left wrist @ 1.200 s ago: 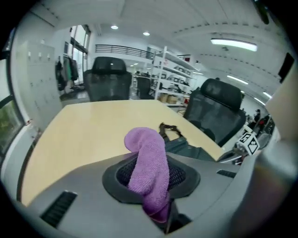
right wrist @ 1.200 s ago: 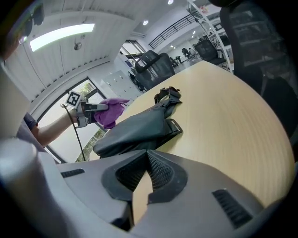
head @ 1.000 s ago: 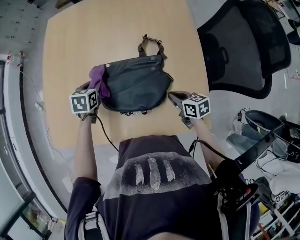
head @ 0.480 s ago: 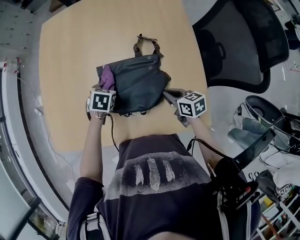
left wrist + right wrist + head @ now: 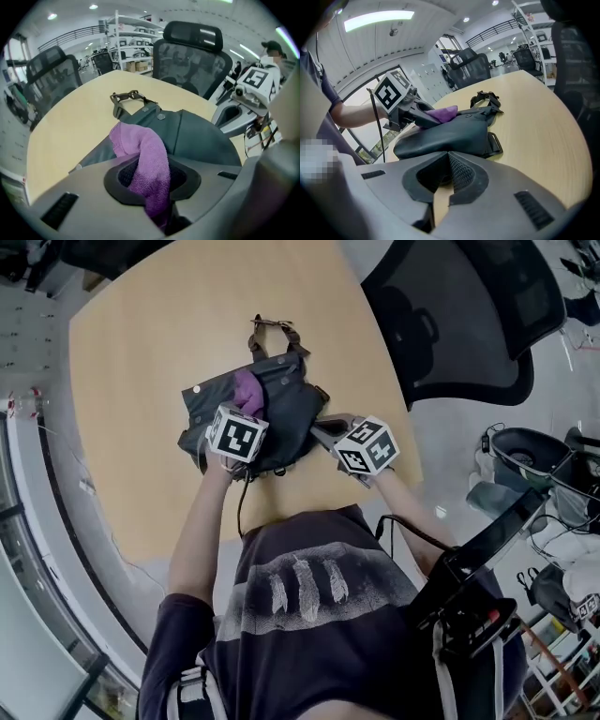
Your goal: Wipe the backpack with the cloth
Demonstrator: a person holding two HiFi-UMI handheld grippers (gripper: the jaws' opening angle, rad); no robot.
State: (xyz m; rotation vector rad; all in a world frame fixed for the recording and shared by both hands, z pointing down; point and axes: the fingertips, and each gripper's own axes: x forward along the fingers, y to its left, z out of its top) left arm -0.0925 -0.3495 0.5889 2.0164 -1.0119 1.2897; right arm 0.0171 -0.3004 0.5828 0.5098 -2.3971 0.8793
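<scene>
A dark grey backpack [image 5: 281, 418] lies flat on the light wooden table [image 5: 141, 352], its strap handle [image 5: 272, 331] pointing away from me. My left gripper [image 5: 242, 411] is shut on a purple cloth [image 5: 247, 390] and holds it on the bag's upper left part. In the left gripper view the cloth [image 5: 145, 164] hangs out between the jaws of the left gripper [image 5: 150, 185] over the backpack [image 5: 201, 136]. My right gripper [image 5: 323, 427] sits at the bag's right edge; in its own view the right gripper [image 5: 449, 164] is shut with nothing seen between its pads, the backpack [image 5: 450, 133] just beyond.
A black mesh office chair [image 5: 459, 315] stands close to the table's far right edge. A cable [image 5: 242, 512] runs from the left gripper back toward my body. More chairs [image 5: 192, 56] and shelving stand beyond the table. Bins and gear sit on the floor at the right [image 5: 525, 451].
My left gripper has slid with the purple cloth from the backpack's left end toward its middle and top. The right gripper has stayed at the bag's right edge.
</scene>
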